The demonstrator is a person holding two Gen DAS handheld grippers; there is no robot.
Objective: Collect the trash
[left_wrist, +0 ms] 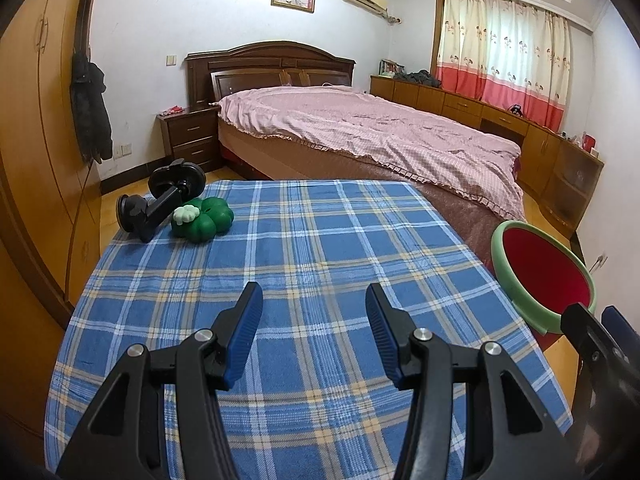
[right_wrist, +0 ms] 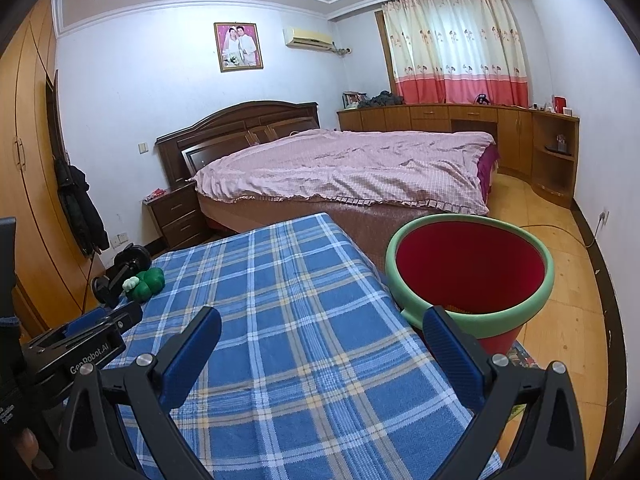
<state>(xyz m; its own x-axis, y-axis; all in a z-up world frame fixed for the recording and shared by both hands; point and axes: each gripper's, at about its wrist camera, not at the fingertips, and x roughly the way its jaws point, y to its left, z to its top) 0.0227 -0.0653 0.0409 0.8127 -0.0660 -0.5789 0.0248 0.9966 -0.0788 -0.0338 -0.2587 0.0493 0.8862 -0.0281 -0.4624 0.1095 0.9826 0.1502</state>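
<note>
A table under a blue plaid cloth [left_wrist: 312, 248] [right_wrist: 304, 320] fills the foreground. At its far left corner lie a green clover-shaped toy [left_wrist: 204, 218] [right_wrist: 148, 282] with a white flower piece on it and a black suction-cup mount [left_wrist: 164, 196] [right_wrist: 120, 268]. A red bin with a green rim [left_wrist: 540, 276] [right_wrist: 472, 272] stands on the floor off the table's right edge; something yellowish shows at its bottom. My left gripper [left_wrist: 314, 300] hovers open over the cloth, nothing between its fingers. My right gripper [right_wrist: 322, 324] is open too, near the table's right edge beside the bin.
A bed with a pink cover [left_wrist: 360, 128] stands behind the table. A dark nightstand [left_wrist: 190, 138] sits left of it, a wardrobe [left_wrist: 36, 140] with a hanging black coat lines the left wall, and low wooden cabinets [right_wrist: 460, 120] run under the curtained window.
</note>
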